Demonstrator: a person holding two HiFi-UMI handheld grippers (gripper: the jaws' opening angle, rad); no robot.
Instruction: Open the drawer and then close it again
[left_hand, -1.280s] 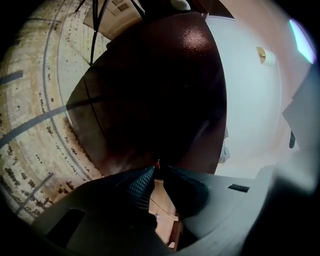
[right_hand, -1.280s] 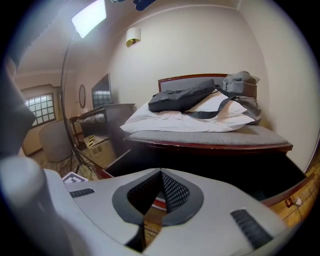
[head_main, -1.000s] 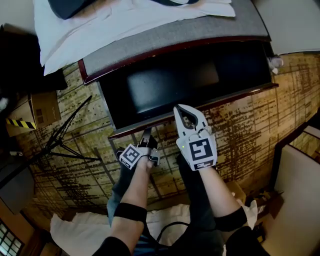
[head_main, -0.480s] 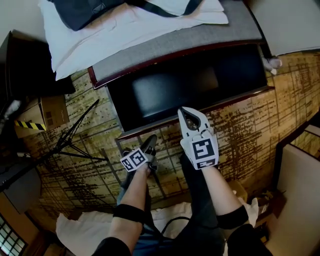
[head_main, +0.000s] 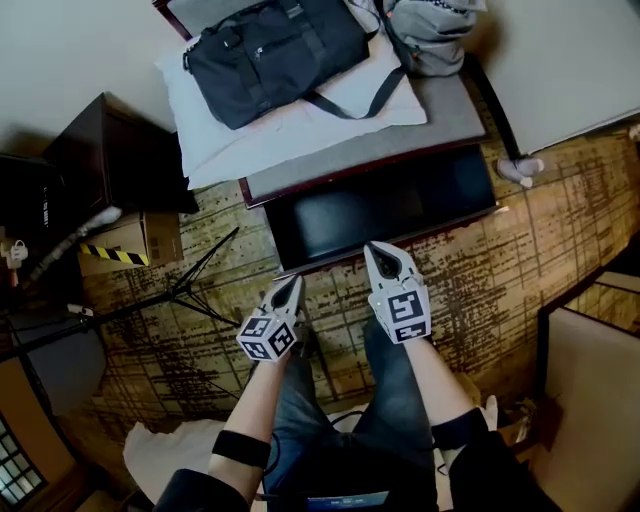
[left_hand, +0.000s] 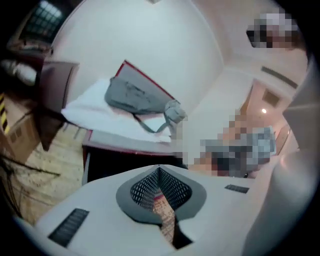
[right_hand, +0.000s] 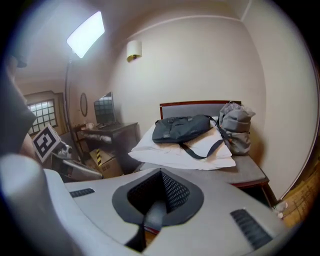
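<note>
Left tool (head_main: 287, 289) jaws just closed, empty; right tool (head_main: 379, 254) closed, empty. Open drawer (head_main: 385, 205) under bed (head_main: 440, 112), inside too dark to read.

The dark open drawer with the reddish-brown wood rim (head_main: 380, 205) looks smooth inside with a slight sheen, and the wood looks varnished. At 12 o'clock from it, the black soft duffel bag (head_main: 270, 50) is matt woven cloth on a white crumpled cloth pillow (head_main: 250, 140). The yellowish wood-look floor (head_main: 520, 250) is worn, streaky and rough. At 9 o'clock, the brown cardboard box (head_main: 120, 245) is dull paper with yellow-black tape
</note>
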